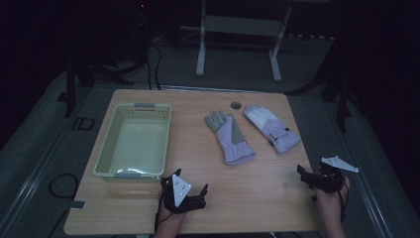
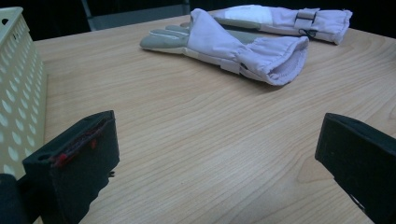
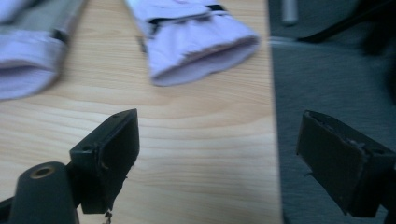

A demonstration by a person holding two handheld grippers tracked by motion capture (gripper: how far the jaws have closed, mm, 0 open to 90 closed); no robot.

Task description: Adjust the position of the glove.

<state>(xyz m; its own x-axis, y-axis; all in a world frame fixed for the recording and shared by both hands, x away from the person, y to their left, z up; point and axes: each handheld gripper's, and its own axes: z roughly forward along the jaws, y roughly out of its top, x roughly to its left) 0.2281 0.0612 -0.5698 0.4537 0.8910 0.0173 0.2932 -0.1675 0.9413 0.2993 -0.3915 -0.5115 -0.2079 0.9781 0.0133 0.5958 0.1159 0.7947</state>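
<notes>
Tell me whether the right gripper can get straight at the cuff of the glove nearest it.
Probably yes. The right gripper is open, and bare table lies between its fingers and the right glove, whose cuff opening faces it with nothing between.

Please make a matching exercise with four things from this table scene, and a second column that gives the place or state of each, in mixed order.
1. basket
2. left glove
3. right gripper
4. small round disc

a. open, at the table's right edge
b. empty, on the left side of the table
c. by the far edge
d. flat in the middle, cuff toward the person

Pairs: 1-b, 2-d, 3-a, 4-c
</notes>
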